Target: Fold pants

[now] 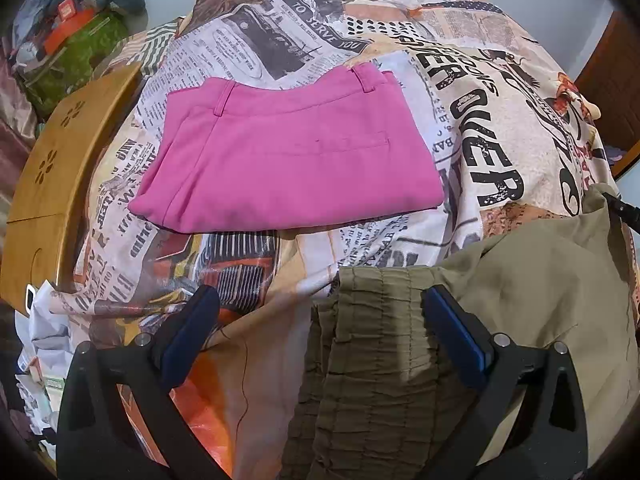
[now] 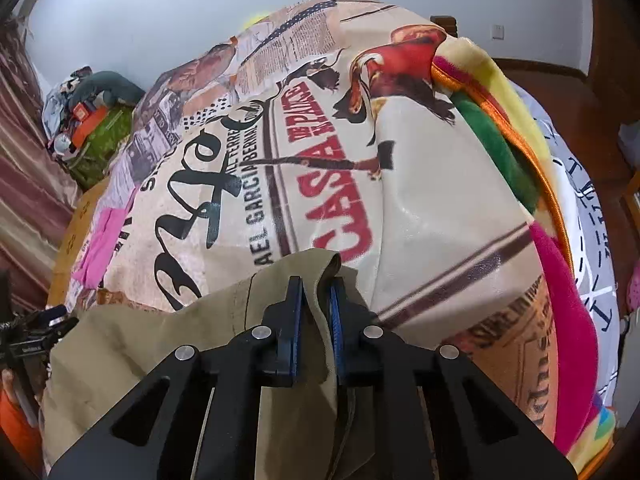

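Observation:
Olive-khaki pants (image 1: 520,288) with a ruched elastic waistband (image 1: 372,340) lie at the near edge of the printed bedspread (image 1: 500,128). My left gripper (image 1: 320,300) is open, its blue pads either side of the waistband, not closed on it. My right gripper (image 2: 316,300) is shut on a fold of the khaki pants (image 2: 160,344), which drape down to the left. A folded pink pair of pants (image 1: 288,160) lies flat further back on the bed and shows as a pink patch in the right wrist view (image 2: 100,240).
A wooden lap table (image 1: 52,184) sits at the bed's left edge. A green bag with clutter (image 1: 76,52) stands behind it. A colourful fleece blanket (image 2: 560,280) lies along the bed's right side. White plastic bags (image 1: 44,340) sit low left.

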Demonstrator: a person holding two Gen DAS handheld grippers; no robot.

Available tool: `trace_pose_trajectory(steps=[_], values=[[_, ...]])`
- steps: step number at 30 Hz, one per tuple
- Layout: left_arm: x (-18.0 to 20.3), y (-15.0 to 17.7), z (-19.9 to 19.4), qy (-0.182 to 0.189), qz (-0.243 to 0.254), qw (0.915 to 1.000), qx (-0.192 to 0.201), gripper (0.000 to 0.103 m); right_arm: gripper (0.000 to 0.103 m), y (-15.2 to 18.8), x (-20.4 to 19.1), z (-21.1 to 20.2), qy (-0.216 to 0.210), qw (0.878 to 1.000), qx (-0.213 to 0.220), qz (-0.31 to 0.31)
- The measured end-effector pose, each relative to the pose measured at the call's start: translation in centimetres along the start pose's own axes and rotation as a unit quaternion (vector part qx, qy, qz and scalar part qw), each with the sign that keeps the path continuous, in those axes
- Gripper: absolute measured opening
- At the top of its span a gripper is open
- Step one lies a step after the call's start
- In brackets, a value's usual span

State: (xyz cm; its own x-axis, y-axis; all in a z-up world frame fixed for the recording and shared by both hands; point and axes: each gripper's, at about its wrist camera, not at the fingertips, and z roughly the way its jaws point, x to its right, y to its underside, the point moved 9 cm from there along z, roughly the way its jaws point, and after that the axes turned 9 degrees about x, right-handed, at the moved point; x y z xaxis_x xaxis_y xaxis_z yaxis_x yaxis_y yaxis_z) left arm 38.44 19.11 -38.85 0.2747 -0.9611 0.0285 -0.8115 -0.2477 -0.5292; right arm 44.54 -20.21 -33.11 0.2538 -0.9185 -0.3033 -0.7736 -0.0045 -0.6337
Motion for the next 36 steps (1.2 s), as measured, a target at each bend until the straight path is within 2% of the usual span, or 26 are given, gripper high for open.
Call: trace_pose_trajectory(steps=[5,10,14,17,19,23,25,27,30,33,36], values=[[-0.6,0.3,-0.1,-0.018,-0.003,0.9996,0.022,0.103,0.007,-1.5,0.5,-2.6,0.040,0.997,0.067,-0.014],[-1.2,0.6,0.1,-0.029,-0.019,0.9991,0.025,0.103,0.007,-0.7,1.6,-1.6,0.060,0.997,0.047,-0.020],[-1.8,0.5,-0.3,-0.053,-0.004,0.9981,0.033,0.103,0.008,-1.5,3.0,-2.5,0.068,0.996,0.063,0.013],[-2.7,0.6,-0.7,-0.068,0.002,0.9971,0.033,0.103,0.006,-3.5,4.4,-4.9,0.130,0.986,0.102,0.011],[-3.2,0.7,-0.9,-0.075,0.004,0.9967,0.031,0.103,0.006,-4.5,5.0,-6.8,0.127,0.986,0.108,0.015],[-3.9,0.6,-2.2,-0.083,0.003,0.9958,0.039,0.103,0.007,-4.3,2.9,-9.4,0.095,0.991,0.088,-0.039],[-3.7,0.1,-3.1,-0.071,-0.007,0.9964,0.046,0.103,0.010,-3.3,1.1,-9.4,0.074,0.993,0.067,-0.063],[-3.1,-0.6,-3.8,-0.053,-0.014,0.9971,0.052,0.103,0.029,-2.2,-0.9,-8.7,0.046,0.995,0.044,-0.072],[-1.3,-1.5,-4.8,-0.028,-0.006,0.9978,0.060,0.103,0.052,-1.2,-3.7,-7.4,0.008,0.997,0.028,-0.071],[0.9,-2.3,-5.0,-0.014,0.021,0.9977,0.063,0.103,0.062,-0.5,-6.4,-5.4,-0.016,0.996,0.011,-0.087],[2.7,-2.6,-4.1,-0.001,0.043,0.9976,0.054,0.103,0.063,0.3,-7.9,-3.0,-0.031,0.994,-0.014,-0.100]])
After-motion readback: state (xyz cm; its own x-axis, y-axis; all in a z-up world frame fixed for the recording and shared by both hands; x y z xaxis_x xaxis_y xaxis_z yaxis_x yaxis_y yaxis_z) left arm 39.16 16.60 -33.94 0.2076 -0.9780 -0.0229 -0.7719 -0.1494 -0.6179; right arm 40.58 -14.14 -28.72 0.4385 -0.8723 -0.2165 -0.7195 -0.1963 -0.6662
